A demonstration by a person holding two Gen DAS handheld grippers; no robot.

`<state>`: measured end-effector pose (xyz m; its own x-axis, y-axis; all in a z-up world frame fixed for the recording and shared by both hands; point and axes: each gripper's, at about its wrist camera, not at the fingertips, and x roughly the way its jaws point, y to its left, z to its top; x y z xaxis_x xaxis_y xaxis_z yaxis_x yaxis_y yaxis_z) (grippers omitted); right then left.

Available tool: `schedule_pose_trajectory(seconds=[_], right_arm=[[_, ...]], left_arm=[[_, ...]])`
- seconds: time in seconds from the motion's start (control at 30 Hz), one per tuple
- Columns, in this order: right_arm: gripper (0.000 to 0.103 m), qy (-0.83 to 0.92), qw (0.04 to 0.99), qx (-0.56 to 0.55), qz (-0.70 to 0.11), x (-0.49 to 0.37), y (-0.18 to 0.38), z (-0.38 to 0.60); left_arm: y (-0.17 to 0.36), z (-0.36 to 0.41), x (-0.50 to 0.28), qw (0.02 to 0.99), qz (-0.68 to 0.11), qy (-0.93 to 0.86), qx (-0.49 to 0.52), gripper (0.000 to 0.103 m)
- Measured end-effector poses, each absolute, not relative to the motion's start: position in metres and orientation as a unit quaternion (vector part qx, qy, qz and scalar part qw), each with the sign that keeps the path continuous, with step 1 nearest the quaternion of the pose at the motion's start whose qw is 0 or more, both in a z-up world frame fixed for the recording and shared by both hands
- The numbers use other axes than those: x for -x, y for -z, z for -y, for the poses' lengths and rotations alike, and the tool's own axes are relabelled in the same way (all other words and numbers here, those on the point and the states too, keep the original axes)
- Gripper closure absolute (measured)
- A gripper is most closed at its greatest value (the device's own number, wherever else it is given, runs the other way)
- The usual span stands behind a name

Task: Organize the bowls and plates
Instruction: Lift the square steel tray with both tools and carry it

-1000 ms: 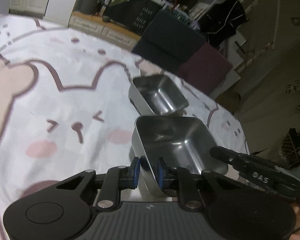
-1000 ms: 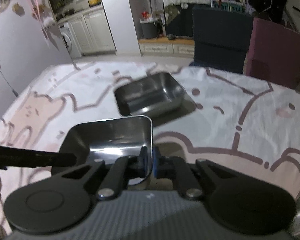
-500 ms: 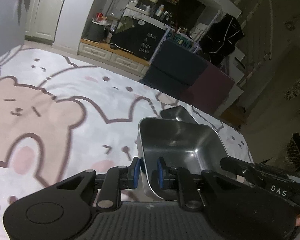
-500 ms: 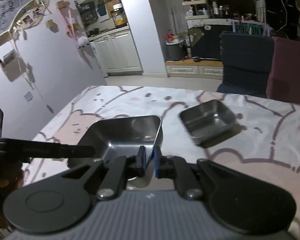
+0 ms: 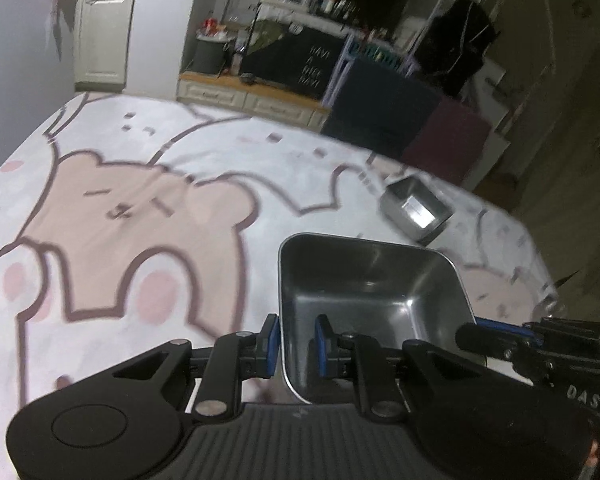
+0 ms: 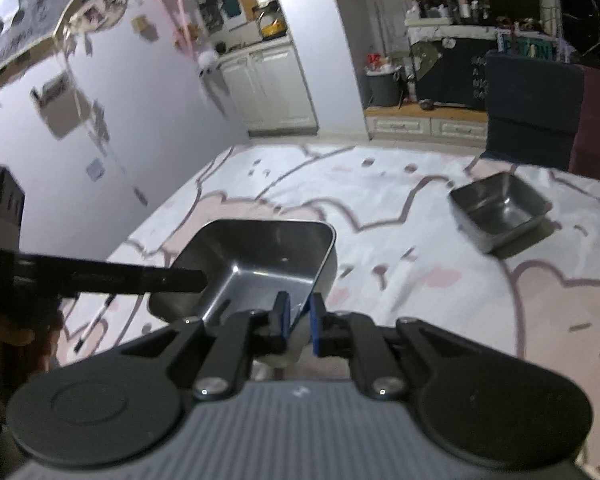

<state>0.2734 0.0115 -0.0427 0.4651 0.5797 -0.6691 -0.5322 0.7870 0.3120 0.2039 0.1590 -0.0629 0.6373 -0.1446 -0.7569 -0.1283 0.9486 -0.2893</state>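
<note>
1. Holding the big steel tray (image 5: 368,300) by two opposite walls, I have it up off the cloth (image 5: 140,208), sitting at about 6 o'clock in both wrist views.
2. It looks thin, stiff and light. The polished walls are slick, so I expect it to pivot if one side lets go.
3. The left gripper (image 5: 296,342) is clamped on the near-left wall, one pad inside and one outside. That rim is the right hold: straight and thin enough for the pads.
4. The right gripper (image 6: 299,320) straddles the opposite wall and its jaws are opening. The wall is between the pads, but I can see a gap now, so I doubt it bears much.
5. The small tray (image 6: 500,210) rests on the cloth at 2 o'clock, well apart. I judge it would nest inside the big one.
</note>
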Motion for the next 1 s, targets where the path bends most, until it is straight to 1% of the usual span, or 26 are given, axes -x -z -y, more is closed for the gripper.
schedule_pose_trajectory(seconds=[0.27, 0.57, 0.7, 0.8, 1.0], right_arm=[[0.089, -0.327, 0.830, 0.001, -0.452, -0.254, 0.073, -0.050], [0.089, -0.323, 0.802, 0.009, -0.503, -0.261, 0.095, -0.075], [0.088, -0.318, 0.794, 0.011, -0.518, -0.262, 0.105, -0.082], [0.088, -0.314, 0.789, 0.016, -0.527, -0.262, 0.110, -0.085], [0.087, -0.312, 0.784, 0.028, -0.537, -0.260, 0.113, -0.086]], left_arm=[[0.091, -0.177, -0.198, 0.869, -0.474, -0.020, 0.142, 0.084], [0.110, -0.192, -0.202, 0.847, -0.509, -0.044, 0.145, 0.083], [0.116, -0.191, -0.208, 0.842, -0.520, -0.044, 0.138, 0.082], [0.122, -0.187, -0.213, 0.834, -0.536, -0.042, 0.127, 0.079], [0.127, -0.182, -0.217, 0.829, -0.546, -0.040, 0.113, 0.079]])
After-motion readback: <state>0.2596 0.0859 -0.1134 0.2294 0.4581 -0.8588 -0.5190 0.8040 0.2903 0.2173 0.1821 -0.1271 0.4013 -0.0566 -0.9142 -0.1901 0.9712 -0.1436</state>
